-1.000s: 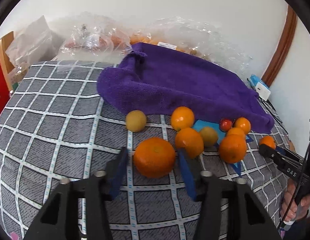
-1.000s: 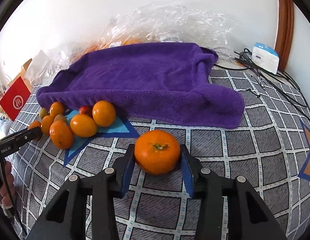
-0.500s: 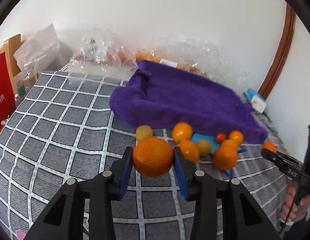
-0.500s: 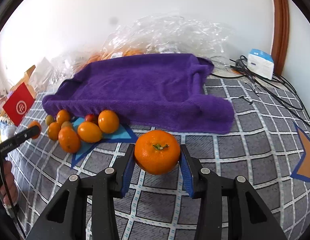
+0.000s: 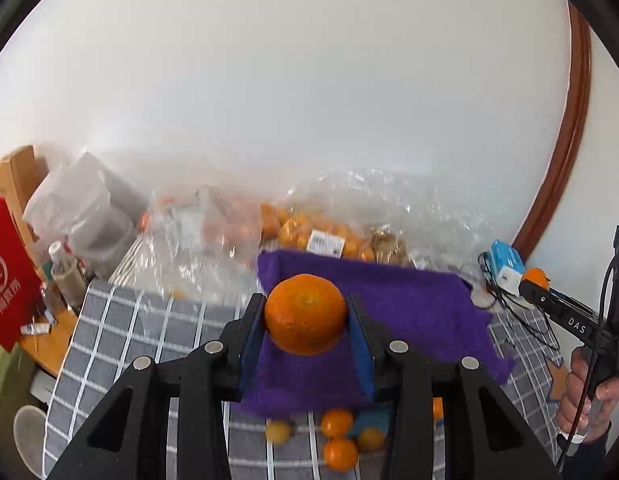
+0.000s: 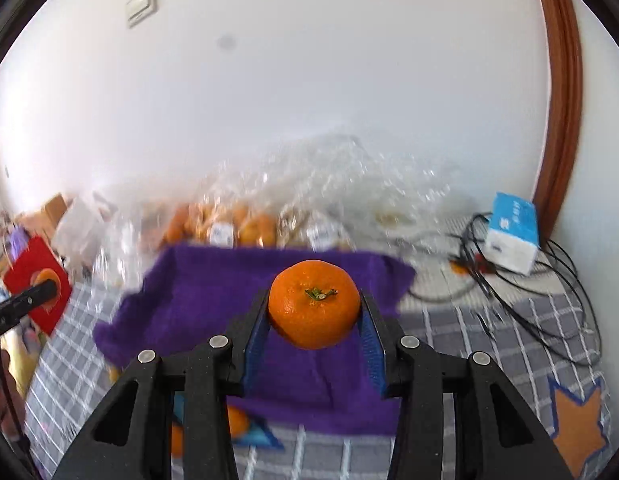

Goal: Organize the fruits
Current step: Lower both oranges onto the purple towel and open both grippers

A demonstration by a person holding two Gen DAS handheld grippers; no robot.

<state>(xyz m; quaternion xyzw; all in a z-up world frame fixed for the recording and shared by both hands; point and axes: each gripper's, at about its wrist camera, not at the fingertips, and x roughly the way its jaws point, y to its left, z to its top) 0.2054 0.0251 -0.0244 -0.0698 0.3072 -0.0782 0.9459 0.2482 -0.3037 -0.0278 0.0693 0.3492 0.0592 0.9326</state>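
Note:
My left gripper (image 5: 305,320) is shut on a large orange (image 5: 305,314) and holds it in the air above the purple towel (image 5: 421,308). My right gripper (image 6: 314,318) is shut on another large orange (image 6: 314,304) with a green stem, also raised over the purple towel (image 6: 205,300). Several small oranges and yellowish fruits (image 5: 339,440) lie on the checked tablecloth (image 5: 105,320) below the towel's near edge. The right gripper also shows at the right of the left wrist view (image 5: 533,284), the left gripper at the left of the right wrist view (image 6: 45,286).
Clear plastic bags of fruit (image 5: 329,236) lie behind the towel against the white wall. A red box (image 5: 7,280) and bagged items stand at the left. A blue-and-white box (image 6: 513,236) with black cables (image 6: 549,292) lies at the right.
Both grippers have risen high off the table with their oranges and tilted up; the left gripper closed on its orange a second ago. The loose fruit now lies low in view.

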